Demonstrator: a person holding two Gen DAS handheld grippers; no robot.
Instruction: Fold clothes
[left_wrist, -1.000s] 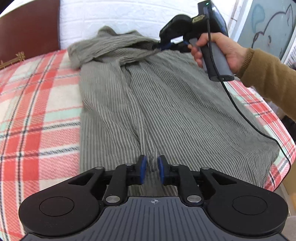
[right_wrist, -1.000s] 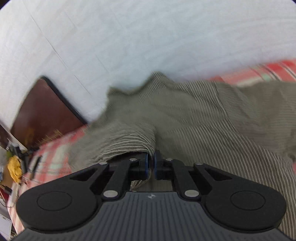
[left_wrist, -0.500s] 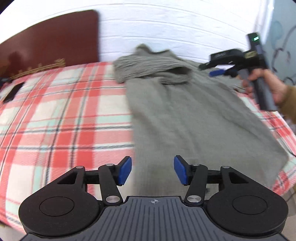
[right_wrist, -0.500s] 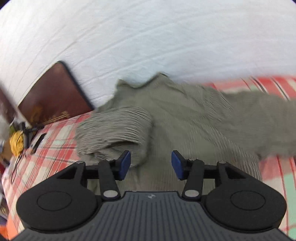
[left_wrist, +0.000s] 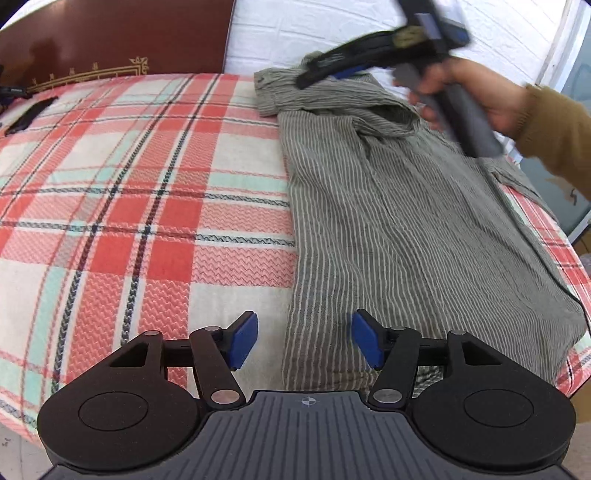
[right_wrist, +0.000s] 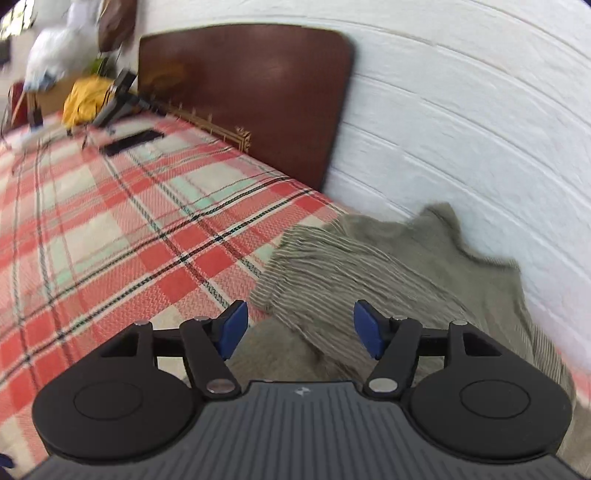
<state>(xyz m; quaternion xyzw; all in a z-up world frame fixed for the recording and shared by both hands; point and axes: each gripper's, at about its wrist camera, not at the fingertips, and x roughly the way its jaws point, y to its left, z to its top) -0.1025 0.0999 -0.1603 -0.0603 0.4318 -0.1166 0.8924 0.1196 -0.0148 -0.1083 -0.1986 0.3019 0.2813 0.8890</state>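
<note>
While both claws' jaws are opening with nothing gripped, the striped garment (left_wrist: 399, 221) lies along the bed's (left_wrist: 129, 192) right edge; the left claw (left_wrist: 303, 345) straddles its hem, the right claw (right_wrist: 299, 330) hovers near its bunched top, plaid bedspread bare leftward.

Left black plastic two-finger gripper (left_wrist: 303, 341): blue rectangular pads, silver pivot screws, ribbed grey housing with a small crosshair mark. Right black gripper (right_wrist: 297, 332): identical build. Mustard-brown knitted sleeve (left_wrist: 554, 122) with ribbed cuff.
</note>
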